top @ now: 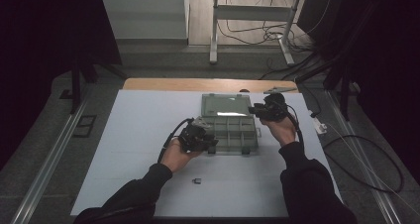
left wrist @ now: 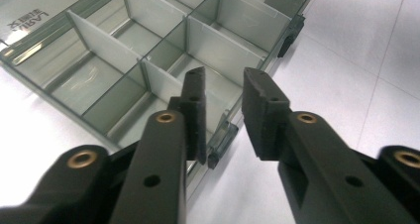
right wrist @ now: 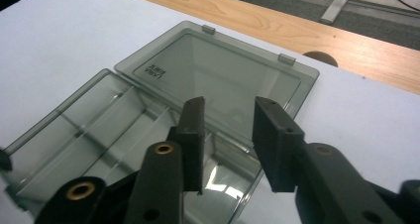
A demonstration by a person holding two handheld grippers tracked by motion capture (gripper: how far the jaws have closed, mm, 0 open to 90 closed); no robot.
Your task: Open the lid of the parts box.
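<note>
Tools (left wrist: 223, 80) (right wrist: 229, 112) part-open, seemingly empty, over open compartment box (top: 230, 125)

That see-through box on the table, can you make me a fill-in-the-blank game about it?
1. The lid of the compartment box lies ____.
2. The left gripper has its jaws ____, holding nothing.
3. The right gripper hovers over the box's ____.
4. The table under the box is covered in ____.

Missing words: open; open; lid; white.
</note>
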